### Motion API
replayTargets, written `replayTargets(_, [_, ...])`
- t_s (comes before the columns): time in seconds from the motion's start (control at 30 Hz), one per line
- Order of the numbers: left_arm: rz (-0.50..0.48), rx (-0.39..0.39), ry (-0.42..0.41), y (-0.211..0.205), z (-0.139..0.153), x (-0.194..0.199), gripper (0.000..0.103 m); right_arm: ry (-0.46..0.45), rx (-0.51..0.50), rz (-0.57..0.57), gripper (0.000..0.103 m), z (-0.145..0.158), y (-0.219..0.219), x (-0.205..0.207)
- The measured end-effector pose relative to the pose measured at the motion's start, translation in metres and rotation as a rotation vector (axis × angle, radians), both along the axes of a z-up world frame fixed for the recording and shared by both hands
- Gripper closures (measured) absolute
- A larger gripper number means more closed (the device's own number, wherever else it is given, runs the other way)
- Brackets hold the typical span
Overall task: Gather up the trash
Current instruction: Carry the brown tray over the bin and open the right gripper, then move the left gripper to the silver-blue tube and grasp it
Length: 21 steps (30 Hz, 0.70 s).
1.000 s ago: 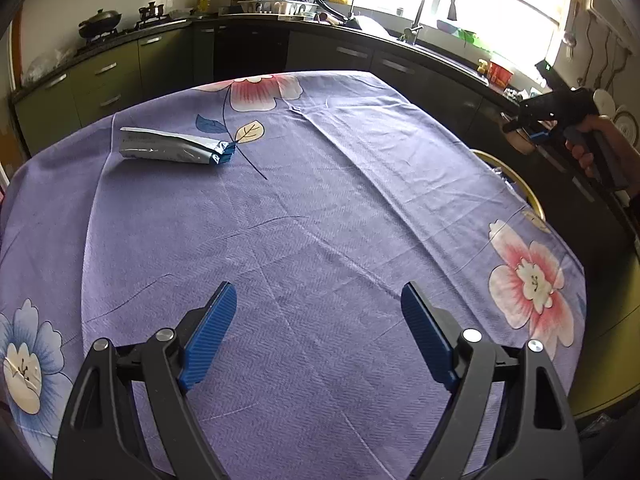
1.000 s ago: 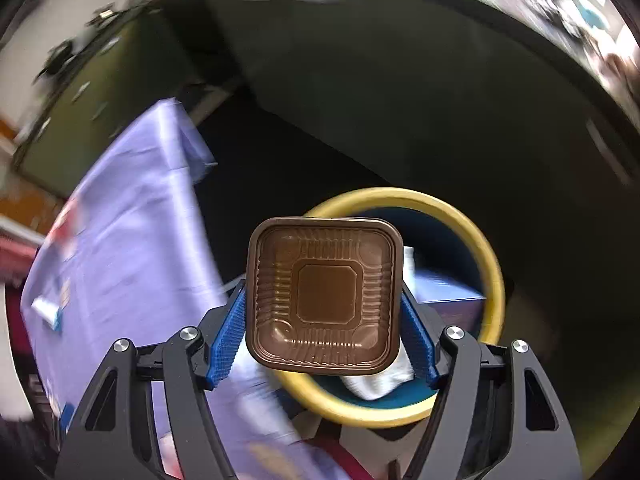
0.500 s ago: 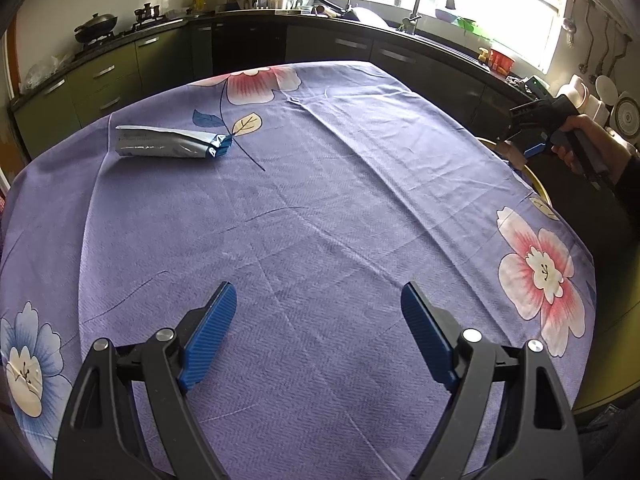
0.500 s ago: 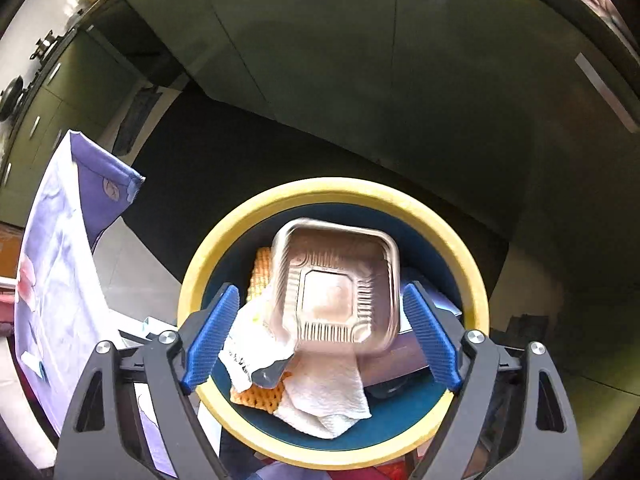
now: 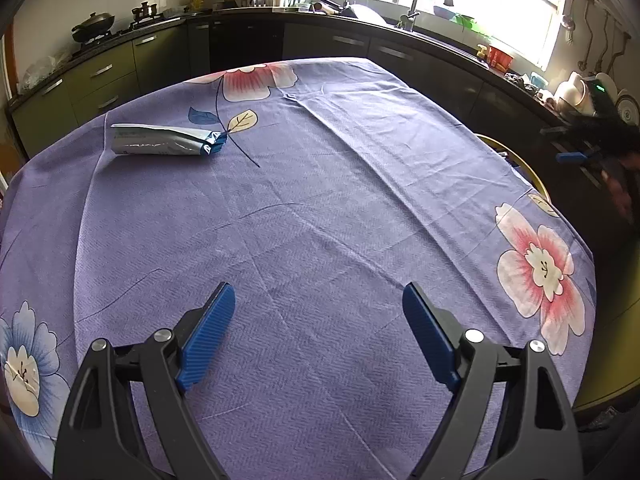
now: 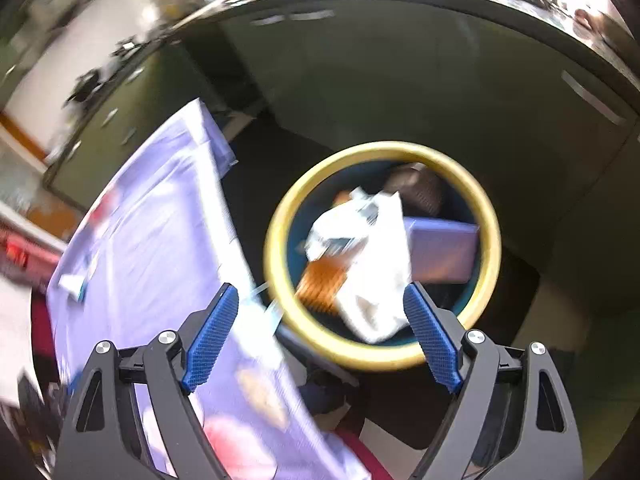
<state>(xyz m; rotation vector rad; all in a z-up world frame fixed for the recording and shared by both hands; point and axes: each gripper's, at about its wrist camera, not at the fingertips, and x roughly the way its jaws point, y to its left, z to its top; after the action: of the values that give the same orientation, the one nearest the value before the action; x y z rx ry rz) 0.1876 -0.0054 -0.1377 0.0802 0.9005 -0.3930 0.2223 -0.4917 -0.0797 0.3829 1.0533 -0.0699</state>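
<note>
Above a tabletop draped in a purple floral cloth (image 5: 320, 200), the left gripper (image 5: 318, 334) hangs with its blue-padded jaws spread wide and nothing between them. Well ahead of it and off to its left, a crumpled silver-and-blue foil wrapper (image 5: 164, 142) lies flat on the cloth, beside a printed leaf. Far to that gripper's right, past the tabletop's edge, the person's other hand (image 5: 624, 188) shows only as a dark blur. The right gripper (image 6: 320, 336), jaws likewise parted and empty, tilts down over a round yellow-rimmed, blue-walled trash bin (image 6: 280, 216) standing on the floor just beyond the cloth's hanging edge. Inside the bin, directly ahead of the pads, sit white crumpled paper (image 6: 372, 264), an orange ribbed piece (image 6: 322, 284), a purple box (image 6: 440, 250) and, farthest, a brown plastic tray (image 6: 420, 190).
</note>
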Motion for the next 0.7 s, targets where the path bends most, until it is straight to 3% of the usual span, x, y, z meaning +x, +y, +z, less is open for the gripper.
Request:
replayTargets(0.3, [0.119,0.021,0.07,0.005,0.007,0.016,0.022,-0.08,-0.001,0.135,0.019,-0.006,0.052,-0.051])
replayTargets(0.47, [0.133,0.113,0.006,0.003,0.034,0.038,0.022,-0.11,0.01,0.194,0.019,-0.008,0.06,-0.056])
replayTargets(0.7, [-0.057,0.176,-0.104,0.002,0.073,0.076,0.022,-0.105,0.052,0.242,0.019,-0.023,0.061,-0.056])
